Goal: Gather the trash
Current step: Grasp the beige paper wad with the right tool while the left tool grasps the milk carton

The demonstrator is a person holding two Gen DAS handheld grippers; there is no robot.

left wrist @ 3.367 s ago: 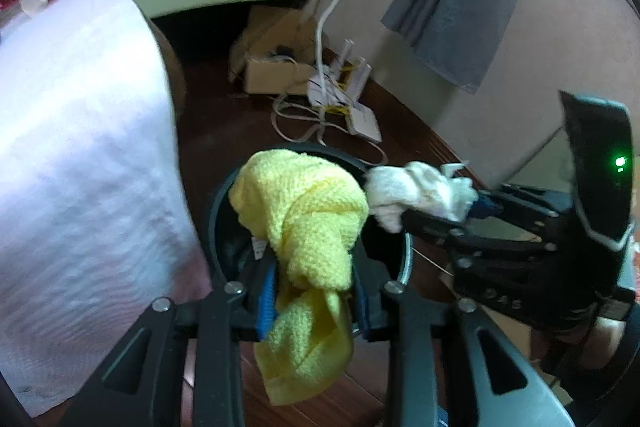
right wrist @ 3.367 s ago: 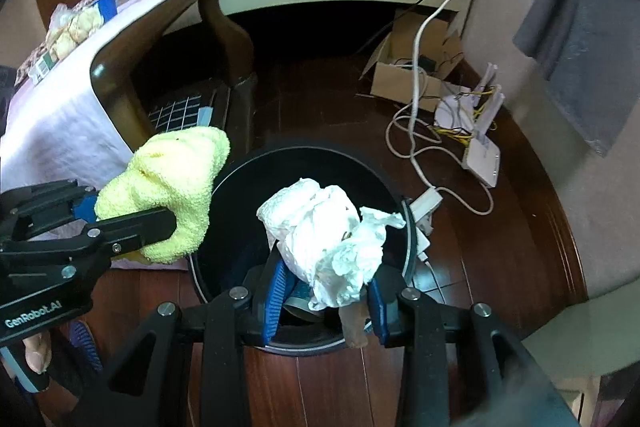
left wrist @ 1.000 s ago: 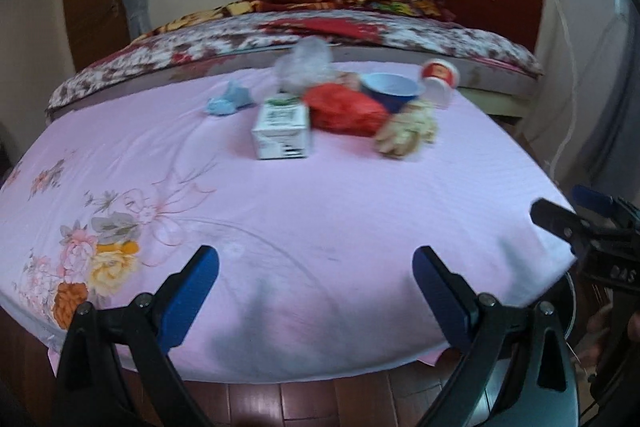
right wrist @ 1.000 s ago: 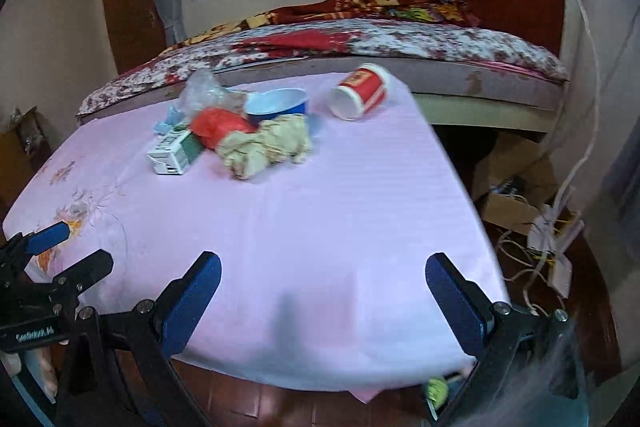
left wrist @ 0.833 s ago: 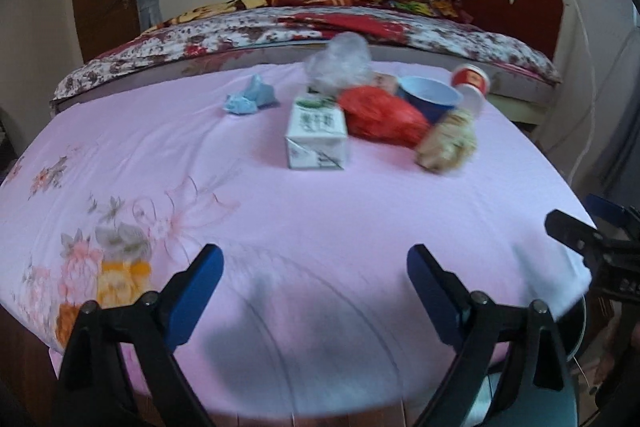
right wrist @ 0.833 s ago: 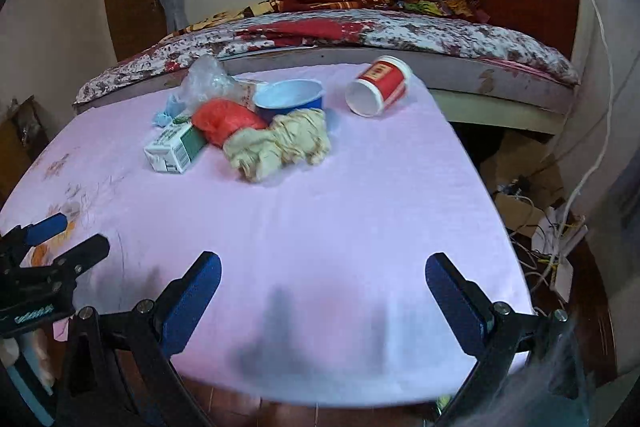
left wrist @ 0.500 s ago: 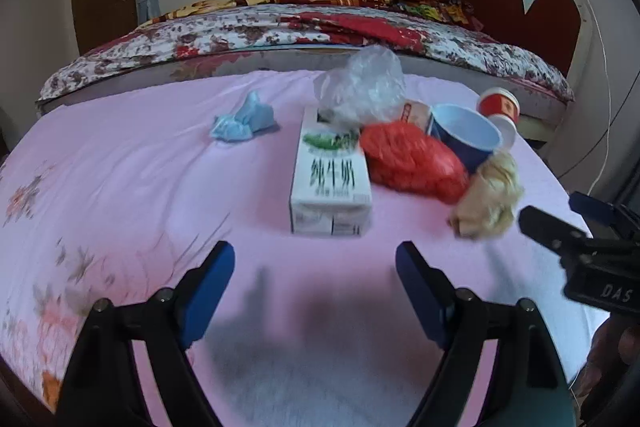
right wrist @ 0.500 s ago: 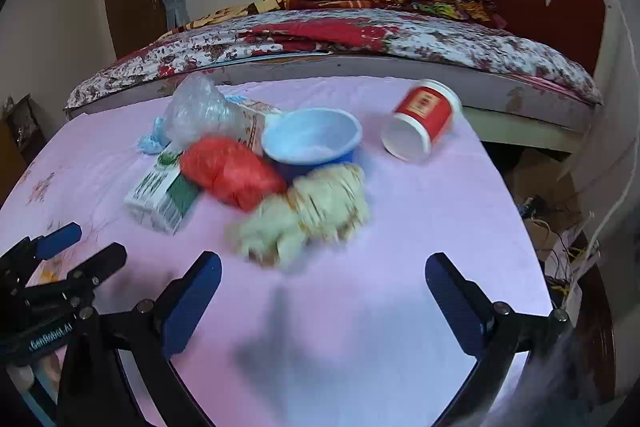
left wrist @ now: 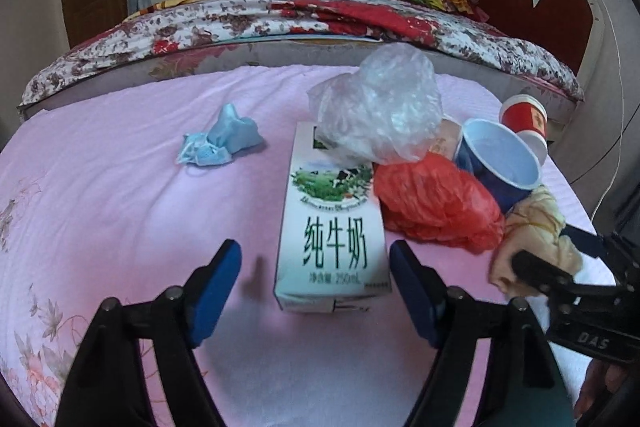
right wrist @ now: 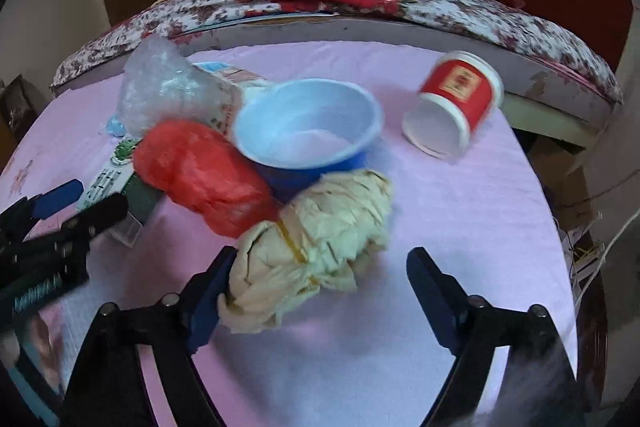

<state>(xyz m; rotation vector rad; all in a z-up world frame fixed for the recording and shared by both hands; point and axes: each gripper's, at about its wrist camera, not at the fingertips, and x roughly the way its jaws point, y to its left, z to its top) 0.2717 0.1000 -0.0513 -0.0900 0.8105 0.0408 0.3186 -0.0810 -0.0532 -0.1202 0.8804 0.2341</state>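
Jaws of both grippers spread wide, empty. Left gripper (left wrist: 316, 283) straddles white milk carton (left wrist: 334, 223) lying on pink-clothed tabletop (left wrist: 120, 195), lined for pinch. Right gripper (right wrist: 320, 283) brackets cream crumpled paper wad (right wrist: 316, 247); left pad touching.

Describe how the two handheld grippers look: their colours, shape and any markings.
Both are alike. The left gripper and the right gripper have black frames of jointed bars with silver bolt heads, and two fingers faced with blue pads. Seen from the left camera, the right gripper's body bears white letters "DAS". The white lettering on the left gripper's body is too blurred to read. No cables show.
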